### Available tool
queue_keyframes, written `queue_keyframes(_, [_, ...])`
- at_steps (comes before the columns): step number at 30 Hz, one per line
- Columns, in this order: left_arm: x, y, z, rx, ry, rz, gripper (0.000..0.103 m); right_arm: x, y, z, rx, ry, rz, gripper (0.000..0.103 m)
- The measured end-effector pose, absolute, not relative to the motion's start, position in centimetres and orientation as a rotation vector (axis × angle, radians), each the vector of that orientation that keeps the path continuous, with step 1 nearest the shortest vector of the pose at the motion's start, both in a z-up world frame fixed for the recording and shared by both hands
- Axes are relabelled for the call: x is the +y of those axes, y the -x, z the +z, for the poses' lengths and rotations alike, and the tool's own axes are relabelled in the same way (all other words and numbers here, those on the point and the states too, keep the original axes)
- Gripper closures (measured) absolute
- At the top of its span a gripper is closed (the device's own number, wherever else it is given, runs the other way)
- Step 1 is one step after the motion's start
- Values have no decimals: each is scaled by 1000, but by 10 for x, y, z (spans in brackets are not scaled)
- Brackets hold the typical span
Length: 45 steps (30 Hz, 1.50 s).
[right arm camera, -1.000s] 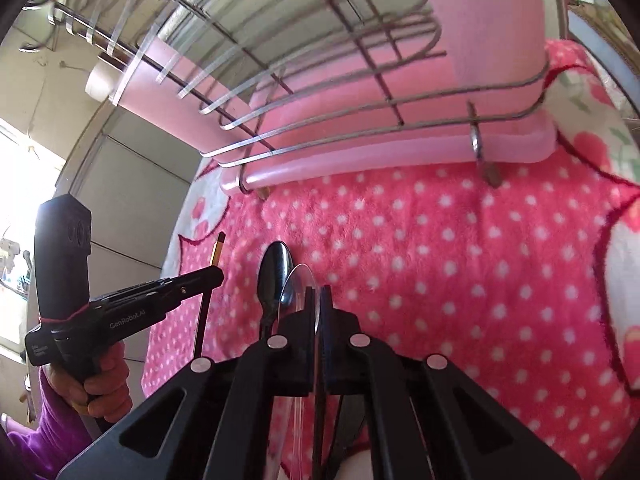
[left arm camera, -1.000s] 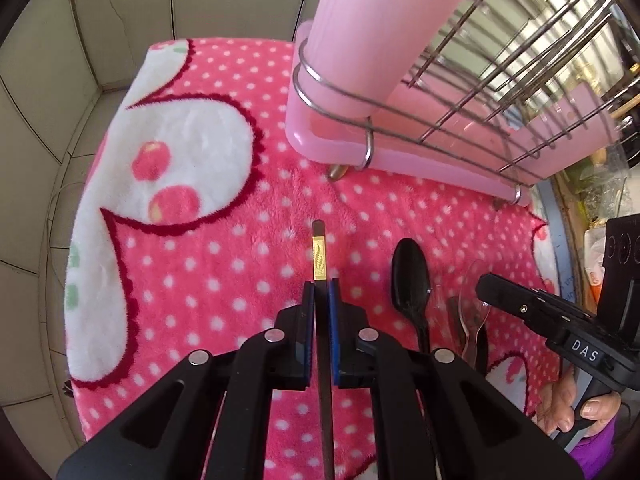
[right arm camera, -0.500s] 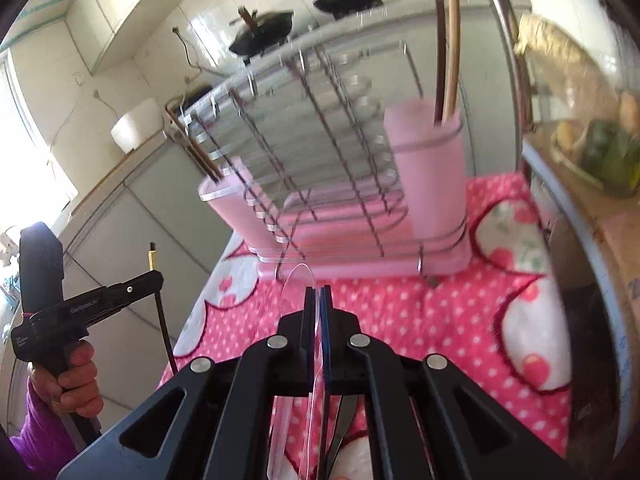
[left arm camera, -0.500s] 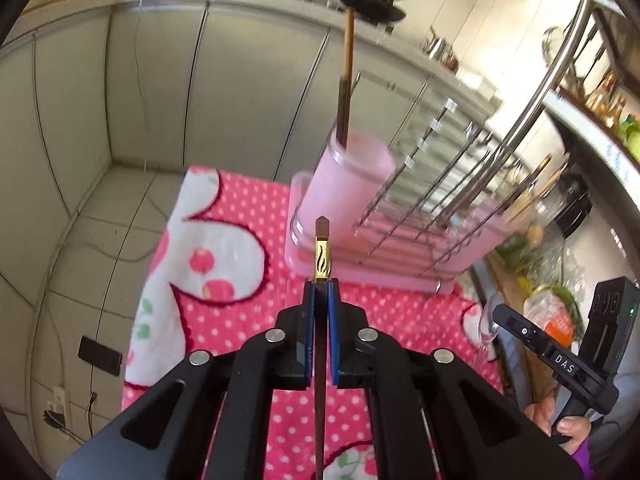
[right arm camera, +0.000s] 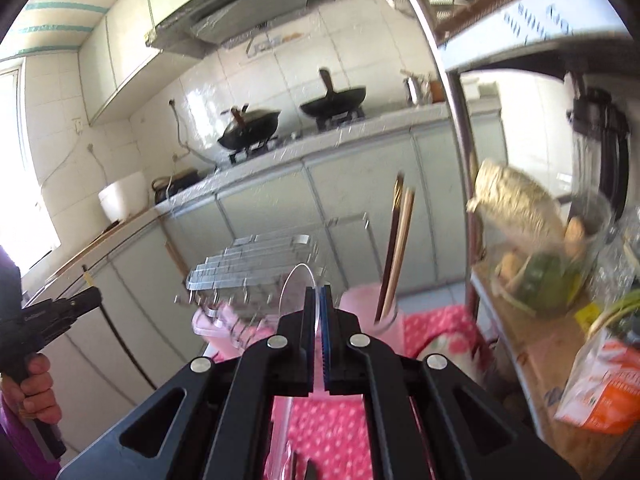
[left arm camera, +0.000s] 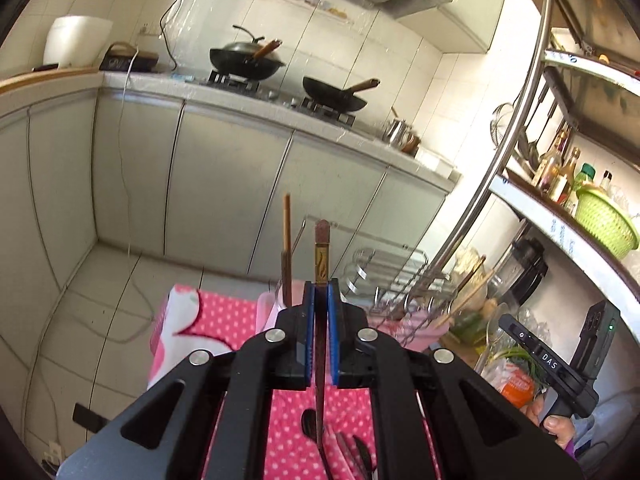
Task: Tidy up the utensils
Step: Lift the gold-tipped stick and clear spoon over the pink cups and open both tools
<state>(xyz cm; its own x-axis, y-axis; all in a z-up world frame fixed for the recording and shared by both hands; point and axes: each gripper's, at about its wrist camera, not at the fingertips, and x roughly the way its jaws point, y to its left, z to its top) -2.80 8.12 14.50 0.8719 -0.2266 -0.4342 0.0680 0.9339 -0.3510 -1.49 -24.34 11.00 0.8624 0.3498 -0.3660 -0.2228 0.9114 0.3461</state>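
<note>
My left gripper (left arm camera: pixel 320 290) is shut on a dark brown chopstick (left arm camera: pixel 322 240) with a gold band, held upright high above the pink dotted towel (left arm camera: pixel 224 312). My right gripper (right arm camera: pixel 317 296) is shut on a clear plastic spoon (right arm camera: pixel 298 288), its bowl pointing up. Ahead and below stands the pink utensil cup (right arm camera: pixel 366 306) with two chopsticks (right arm camera: pixel 396 248) in it, fixed to the wire dish rack (right arm camera: pixel 256 264). A black spoon (left arm camera: pixel 309 426) and other utensils (left arm camera: pixel 352 454) lie on the towel below. Seen from the right wrist, the left gripper (right arm camera: pixel 94 296) is at the far left.
A metal shelf post (left arm camera: pixel 508 152) rises at the right, with bottles (left arm camera: pixel 560 168), a green basket (left arm camera: pixel 604 220) and a blender (left arm camera: pixel 524 268) on the shelves. Bags of vegetables (right arm camera: pixel 600 380) lie beside the towel. Far behind are a counter with two woks (left arm camera: pixel 248 60) and grey cabinets.
Both grippers have risen from the towel and tipped upward, lifting the chopstick and the clear spoon. The views went from the towel and rack base to above the rack.
</note>
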Motion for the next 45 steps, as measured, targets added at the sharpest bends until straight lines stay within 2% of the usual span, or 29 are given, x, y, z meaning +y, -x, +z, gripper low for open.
queue_keyframes(8, [83, 14, 204, 361, 319, -151, 98, -263, -7, 160, 232, -268, 167, 101])
queue_keyframes(16, [89, -11, 234, 238, 323, -111, 98, -252, -37, 160, 114, -132, 52, 101])
queue_keyframes(27, [81, -62, 183, 298, 261, -44, 98, -221, -49, 111, 92, 23, 21, 101])
queue_keyframes(36, [79, -76, 127, 439, 264, -52, 98, -219, -40, 80, 195, -1, 43, 101])
queue_keyframes(45, [77, -83, 98, 514, 279, -41, 98, -230, -41, 59, 296, -76, 52, 101])
